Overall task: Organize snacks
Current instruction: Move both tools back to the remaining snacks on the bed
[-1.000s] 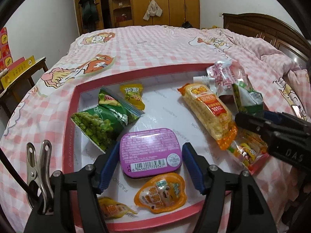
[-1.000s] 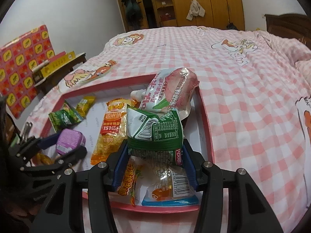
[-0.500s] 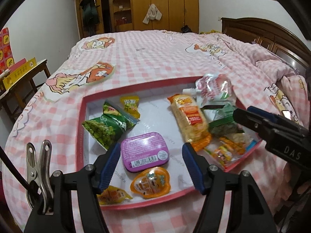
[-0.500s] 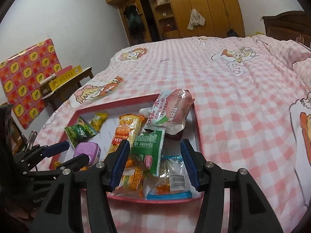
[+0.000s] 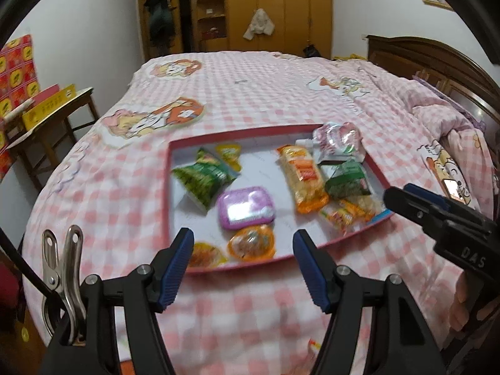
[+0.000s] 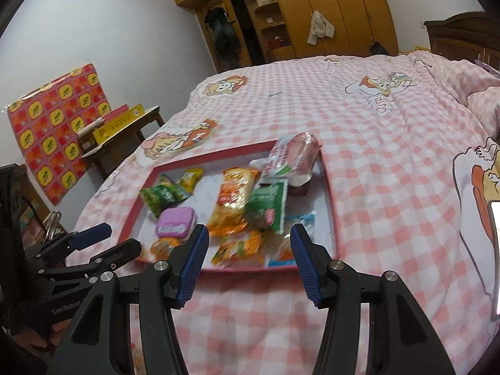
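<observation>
Both claws (image 5: 243,247) (image 6: 249,242) wide, empty.

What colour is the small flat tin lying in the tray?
Purple, or pinkish-lilac. The tin shows best in the left wrist view, though slightly blurred.

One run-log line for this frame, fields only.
left gripper: open, empty | right gripper: open, empty | snacks: all in red tray on bed | purple tin: mid-tray
</observation>
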Action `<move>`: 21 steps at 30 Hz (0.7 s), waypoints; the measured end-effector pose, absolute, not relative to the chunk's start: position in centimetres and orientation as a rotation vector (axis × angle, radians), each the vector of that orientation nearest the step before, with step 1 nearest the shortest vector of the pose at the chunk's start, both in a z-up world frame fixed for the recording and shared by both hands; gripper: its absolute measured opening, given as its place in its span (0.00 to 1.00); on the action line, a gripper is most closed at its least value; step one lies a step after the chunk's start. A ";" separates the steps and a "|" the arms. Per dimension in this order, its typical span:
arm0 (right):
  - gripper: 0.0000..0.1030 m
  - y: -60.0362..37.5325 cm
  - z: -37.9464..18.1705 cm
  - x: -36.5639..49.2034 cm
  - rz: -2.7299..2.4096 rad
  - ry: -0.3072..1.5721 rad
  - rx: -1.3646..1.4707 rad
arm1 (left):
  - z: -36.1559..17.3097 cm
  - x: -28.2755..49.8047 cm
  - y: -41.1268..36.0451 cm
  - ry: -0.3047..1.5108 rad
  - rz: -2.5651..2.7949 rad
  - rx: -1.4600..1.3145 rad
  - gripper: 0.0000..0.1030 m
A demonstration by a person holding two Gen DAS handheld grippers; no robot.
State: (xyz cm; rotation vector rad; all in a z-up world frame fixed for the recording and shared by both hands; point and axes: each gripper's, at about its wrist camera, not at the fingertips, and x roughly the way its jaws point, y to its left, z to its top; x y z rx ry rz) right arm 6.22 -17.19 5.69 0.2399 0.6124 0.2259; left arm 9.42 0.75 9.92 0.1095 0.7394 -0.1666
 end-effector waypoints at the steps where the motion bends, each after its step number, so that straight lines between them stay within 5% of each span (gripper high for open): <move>1: 0.54 -16.9 5.7 5.9 0.231 0.616 0.237 | 9.9 9.0 1.0 0.746 -0.150 0.109 0.67; 21: 0.54 -13.3 2.9 0.1 0.324 0.756 0.194 | 7.6 2.0 4.1 0.880 -0.152 0.004 0.67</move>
